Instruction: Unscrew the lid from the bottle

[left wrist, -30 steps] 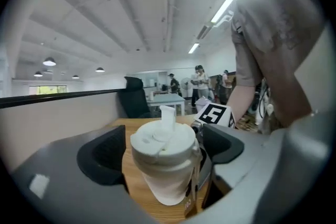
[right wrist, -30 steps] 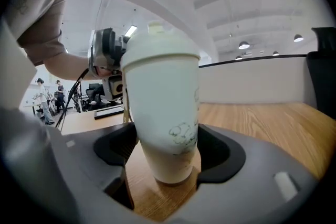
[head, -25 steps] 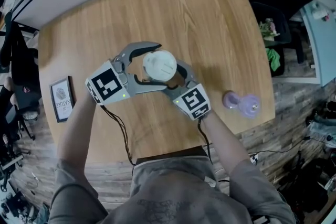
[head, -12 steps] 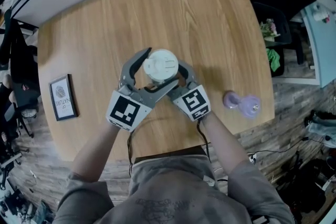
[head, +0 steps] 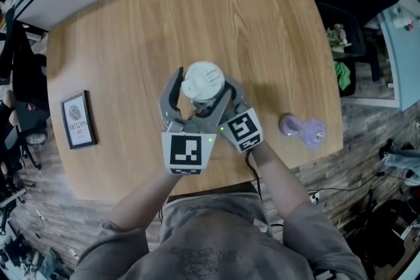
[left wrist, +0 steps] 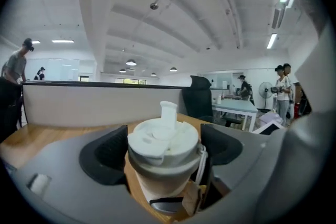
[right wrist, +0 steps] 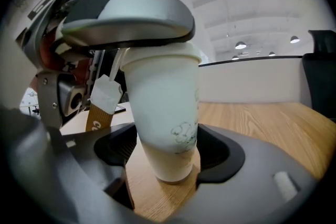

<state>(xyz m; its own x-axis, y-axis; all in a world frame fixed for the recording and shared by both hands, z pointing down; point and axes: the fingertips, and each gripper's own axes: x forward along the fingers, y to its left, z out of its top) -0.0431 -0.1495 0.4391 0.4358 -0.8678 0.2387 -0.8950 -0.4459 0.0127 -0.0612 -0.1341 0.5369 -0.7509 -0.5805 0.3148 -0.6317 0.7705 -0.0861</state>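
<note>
A white bottle (right wrist: pixel 165 113) with a white lid (head: pixel 202 80) stands upright near the middle of the wooden table (head: pixel 131 36). My left gripper (head: pixel 200 85) comes from the near side and is shut on the lid (left wrist: pixel 164 136), a pad against each side. Lower down, my right gripper (head: pixel 213 96) comes from the near right and is shut on the bottle's body, with its pads (right wrist: pixel 210 149) beside the tapered lower part. A paper tag (right wrist: pixel 105 94) on a string hangs from the bottle's rim. The lid's small spout (left wrist: pixel 168 112) stands upright.
A small framed card (head: pixel 77 121) lies at the table's left edge. A purple object (head: pixel 303 129) lies near the right front edge. A black chair (head: pixel 341 29) stands off the right side. People (left wrist: pixel 283 92) stand far off in the room.
My left gripper has swung round the lid from the left side to the near side, staying around it. The right gripper and the bottle have kept still.
</note>
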